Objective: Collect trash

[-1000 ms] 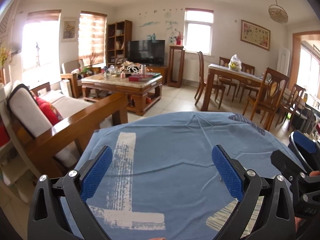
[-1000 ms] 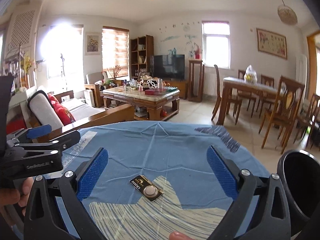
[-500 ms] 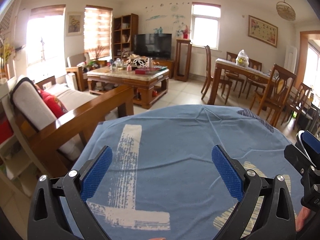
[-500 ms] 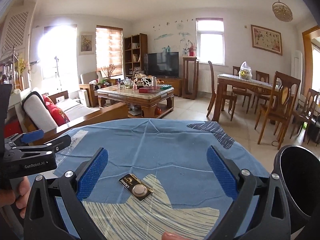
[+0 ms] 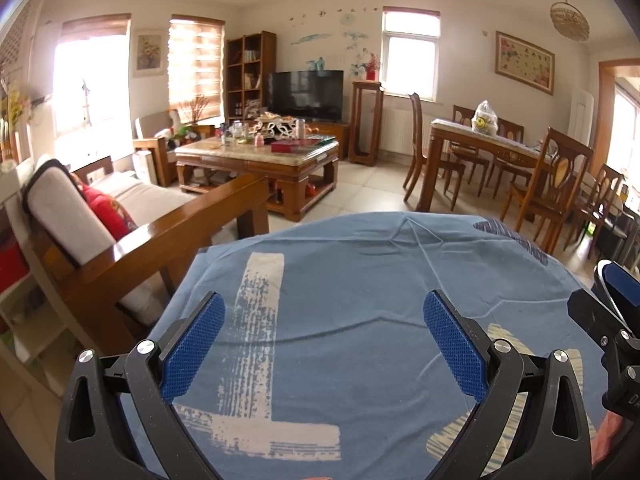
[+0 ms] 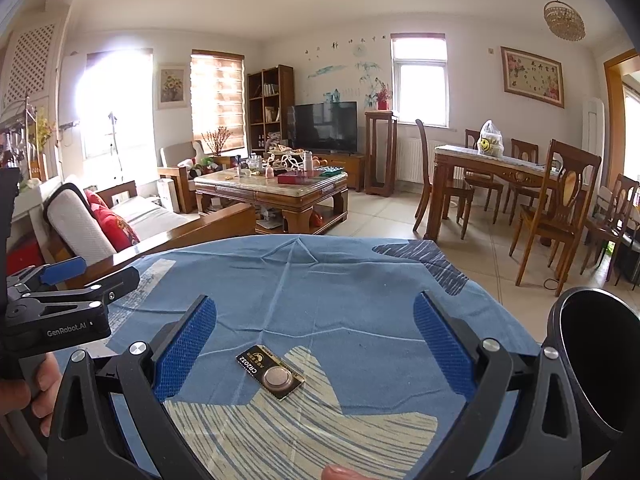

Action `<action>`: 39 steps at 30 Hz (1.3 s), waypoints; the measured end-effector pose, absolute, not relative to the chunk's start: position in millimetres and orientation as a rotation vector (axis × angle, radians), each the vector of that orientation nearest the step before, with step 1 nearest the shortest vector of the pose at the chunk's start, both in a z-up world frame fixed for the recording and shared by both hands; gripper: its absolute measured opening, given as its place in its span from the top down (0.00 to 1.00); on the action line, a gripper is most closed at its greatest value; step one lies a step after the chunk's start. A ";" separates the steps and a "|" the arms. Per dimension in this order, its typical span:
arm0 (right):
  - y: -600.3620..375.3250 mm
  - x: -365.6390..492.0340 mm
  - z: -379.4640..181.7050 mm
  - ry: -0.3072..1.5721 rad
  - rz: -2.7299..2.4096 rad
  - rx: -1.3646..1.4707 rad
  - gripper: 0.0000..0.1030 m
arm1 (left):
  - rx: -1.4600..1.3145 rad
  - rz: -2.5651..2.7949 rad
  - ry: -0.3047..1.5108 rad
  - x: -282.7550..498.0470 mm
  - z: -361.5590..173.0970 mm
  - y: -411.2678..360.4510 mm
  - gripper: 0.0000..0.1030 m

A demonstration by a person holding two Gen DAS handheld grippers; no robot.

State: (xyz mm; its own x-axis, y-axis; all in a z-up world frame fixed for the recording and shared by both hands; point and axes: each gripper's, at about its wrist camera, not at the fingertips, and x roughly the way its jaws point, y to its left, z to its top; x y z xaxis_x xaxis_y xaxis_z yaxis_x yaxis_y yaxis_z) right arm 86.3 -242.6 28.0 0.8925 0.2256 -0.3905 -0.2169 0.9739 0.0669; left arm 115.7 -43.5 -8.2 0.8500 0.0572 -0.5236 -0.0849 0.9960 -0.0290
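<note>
Battery card (image 6: 270,371) lies flat on the blue cloth (image 6: 340,304), right between my right gripper's (image 6: 316,346) wide-open, empty jaws. Black bin (image 6: 596,364) sits just beside its right finger. My left gripper (image 5: 324,340) hovers wide open too, empty.

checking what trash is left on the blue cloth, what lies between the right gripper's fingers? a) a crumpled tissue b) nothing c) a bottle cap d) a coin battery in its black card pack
d: in the right wrist view a black pack marked CR2032, with a round silver cell in it, lies flat on the cloth between the open fingers of the right gripper, untouched.
</note>
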 end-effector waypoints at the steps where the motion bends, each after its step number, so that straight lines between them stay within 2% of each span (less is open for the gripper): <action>1: -242.9 86.4 28.0 0.408 0.231 0.023 0.05 | -0.051 0.075 0.548 115.1 -7.9 -43.9 0.05; 39: -246.6 87.5 27.7 0.411 0.231 0.025 0.05 | -0.061 0.073 0.529 110.2 -5.5 -47.4 0.05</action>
